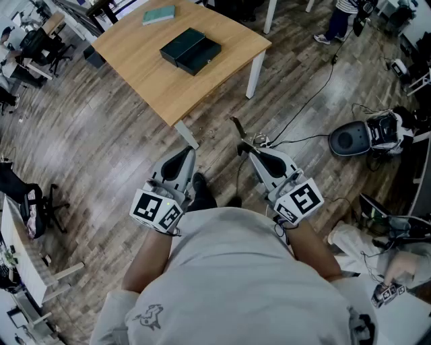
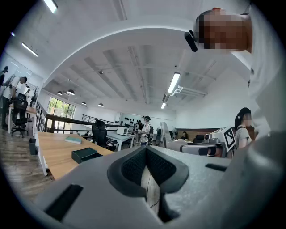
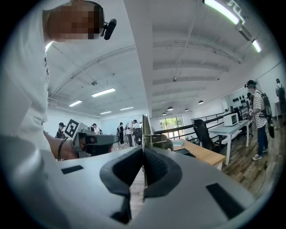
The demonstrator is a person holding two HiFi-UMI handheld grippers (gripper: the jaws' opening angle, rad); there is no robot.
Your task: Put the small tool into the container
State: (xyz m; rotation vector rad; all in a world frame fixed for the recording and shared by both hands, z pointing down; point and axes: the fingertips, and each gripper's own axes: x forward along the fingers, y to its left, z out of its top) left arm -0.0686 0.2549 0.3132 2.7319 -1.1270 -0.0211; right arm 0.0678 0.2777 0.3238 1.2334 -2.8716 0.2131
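A dark open box (image 1: pixel 190 50), the container, lies on the wooden table (image 1: pixel 222 74) far ahead; it also shows as a dark box (image 2: pixel 86 154) in the left gripper view. My right gripper (image 1: pixel 250 149) is held close to my body over the floor, shut on a small tool (image 1: pixel 240 129) with a thin dark shaft. In the right gripper view that tool (image 3: pixel 145 132) stands up as a narrow blade out of the closed right gripper (image 3: pixel 143 151). My left gripper (image 1: pixel 185 153) hangs beside it, shut with nothing in it; the left gripper (image 2: pixel 146 150) shows its pads together.
A teal book (image 1: pixel 158 15) lies at the table's far edge. A white table leg (image 1: pixel 255 73) stands ahead of the right gripper. Cables (image 1: pixel 306 104) cross the wooden floor to a black round device (image 1: pixel 350 140). An office chair (image 1: pixel 30 202) stands at the left.
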